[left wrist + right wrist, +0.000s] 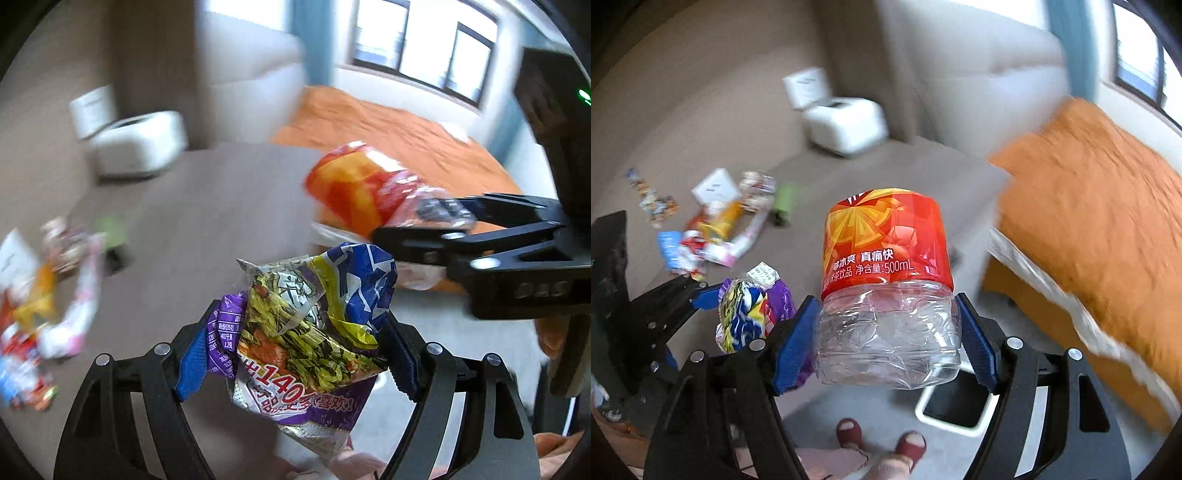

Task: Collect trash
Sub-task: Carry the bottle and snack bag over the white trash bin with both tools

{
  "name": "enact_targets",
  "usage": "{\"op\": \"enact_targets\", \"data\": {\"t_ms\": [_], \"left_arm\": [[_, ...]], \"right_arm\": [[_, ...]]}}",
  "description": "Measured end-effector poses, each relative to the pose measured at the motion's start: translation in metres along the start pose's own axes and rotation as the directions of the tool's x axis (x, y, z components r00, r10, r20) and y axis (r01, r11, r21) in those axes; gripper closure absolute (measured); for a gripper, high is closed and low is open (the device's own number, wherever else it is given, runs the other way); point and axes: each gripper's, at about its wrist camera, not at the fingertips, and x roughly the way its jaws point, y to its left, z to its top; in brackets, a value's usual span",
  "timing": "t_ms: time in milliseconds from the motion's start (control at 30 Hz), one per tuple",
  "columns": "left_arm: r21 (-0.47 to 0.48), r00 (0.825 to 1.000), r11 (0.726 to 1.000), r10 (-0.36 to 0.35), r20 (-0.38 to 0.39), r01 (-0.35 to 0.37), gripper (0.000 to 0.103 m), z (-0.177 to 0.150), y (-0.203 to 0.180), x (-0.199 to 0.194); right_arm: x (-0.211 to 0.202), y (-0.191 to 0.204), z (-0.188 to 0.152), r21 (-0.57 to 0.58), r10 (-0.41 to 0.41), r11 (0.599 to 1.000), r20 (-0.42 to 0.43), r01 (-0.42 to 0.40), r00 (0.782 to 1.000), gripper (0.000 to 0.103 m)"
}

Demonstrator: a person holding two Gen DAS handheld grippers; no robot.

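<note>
Both grippers carry trash above the floor, near an orange bed [1100,206].

The right gripper [890,332] pinches a clear plastic bottle [886,280] with a red-orange label, above a white-rimmed bin [955,408]. The left gripper [295,350] pinches a crumpled purple snack wrapper [306,332]. More wrappers [709,229] lie far left on the floor.

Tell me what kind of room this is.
Probably a bedroom: a bed under an orange blanket, a window behind it, taupe carpet strewn with wrappers, and a white-rimmed black bin on the floor.
</note>
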Motion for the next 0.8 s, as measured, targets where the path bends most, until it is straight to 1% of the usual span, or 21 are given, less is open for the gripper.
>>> {"op": "enact_targets", "data": {"t_ms": [67, 100, 133, 167, 200, 267, 333, 367, 400, 467, 500, 567, 633, 667, 700, 800], "left_arm": [[0.051, 0.997, 0.997, -0.06, -0.038, 0.062, 0.025, 0.0, -0.032, 0.024], [0.064, 0.996, 0.995, -0.072, -0.06, 0.076, 0.025, -0.002, -0.043, 0.037], [0.072, 0.991, 0.992, -0.092, -0.097, 0.099, 0.025, -0.006, -0.055, 0.057], [0.069, 0.987, 0.99, -0.11, -0.119, 0.119, 0.025, -0.01, -0.061, 0.07], [0.061, 0.979, 0.988, -0.128, -0.158, 0.139, 0.025, -0.016, -0.07, 0.09], [0.078, 0.972, 0.986, -0.133, -0.194, 0.151, 0.025, -0.027, -0.086, 0.118], [0.107, 0.965, 0.984, -0.117, -0.234, 0.145, 0.025, -0.042, -0.097, 0.153], [0.105, 0.957, 0.983, -0.117, -0.266, 0.15, 0.025, -0.053, -0.103, 0.177], [0.097, 0.949, 0.983, -0.122, -0.292, 0.157, 0.025, -0.062, -0.104, 0.194], [0.071, 0.928, 0.983, -0.137, -0.346, 0.171, 0.026, -0.084, -0.105, 0.243], [0.065, 0.921, 0.982, -0.142, -0.363, 0.177, 0.026, -0.094, -0.107, 0.262], [0.065, 0.907, 0.982, -0.138, -0.399, 0.178, 0.026, -0.118, -0.111, 0.307], [0.071, 0.892, 0.982, -0.128, -0.434, 0.176, 0.026, -0.143, -0.111, 0.347], [0.071, 0.886, 0.983, -0.119, -0.449, 0.168, 0.026, -0.157, -0.11, 0.364], [0.066, 0.879, 0.984, -0.116, -0.462, 0.164, 0.026, -0.168, -0.109, 0.378], [0.041, 0.858, 0.988, -0.11, -0.501, 0.15, 0.025, -0.201, -0.098, 0.423]], "right_arm": [[0.004, -0.021, -0.016, 0.052, -0.03, 0.998, -0.028, 0.031, 0.999, 0.029], [0.009, -0.036, -0.026, 0.092, -0.047, 0.994, -0.05, 0.051, 0.998, 0.029], [0.013, -0.047, -0.034, 0.119, -0.061, 0.991, -0.066, 0.069, 0.996, 0.029], [0.019, -0.059, -0.044, 0.15, -0.074, 0.985, -0.084, 0.086, 0.994, 0.029], [0.032, -0.077, -0.058, 0.202, -0.081, 0.974, -0.111, 0.103, 0.99, 0.029], [0.047, -0.097, -0.074, 0.25, -0.085, 0.961, -0.137, 0.117, 0.987, 0.029], [0.073, -0.119, -0.096, 0.287, -0.095, 0.947, -0.178, 0.144, 0.979, 0.029], [0.086, -0.128, -0.106, 0.305, -0.094, 0.94, -0.198, 0.152, 0.976, 0.029], [0.106, -0.14, -0.12, 0.332, -0.079, 0.931, -0.222, 0.152, 0.972, 0.029], [0.139, -0.158, -0.143, 0.365, -0.065, 0.917, -0.259, 0.16, 0.964, 0.029], [0.162, -0.17, -0.161, 0.379, -0.053, 0.911, -0.281, 0.162, 0.958, 0.029], [0.198, -0.183, -0.184, 0.392, -0.038, 0.905, -0.315, 0.167, 0.948, 0.029], [0.244, -0.2, -0.214, 0.411, -0.023, 0.895, -0.353, 0.177, 0.935, 0.029], [0.257, -0.208, -0.223, 0.416, -0.017, 0.892, -0.362, 0.178, 0.932, 0.029], [0.278, -0.216, -0.238, 0.423, -0.01, 0.887, -0.38, 0.183, 0.925, 0.029], [0.324, -0.232, -0.271, 0.438, 0.016, 0.88, -0.417, 0.185, 0.909, 0.029]]}}
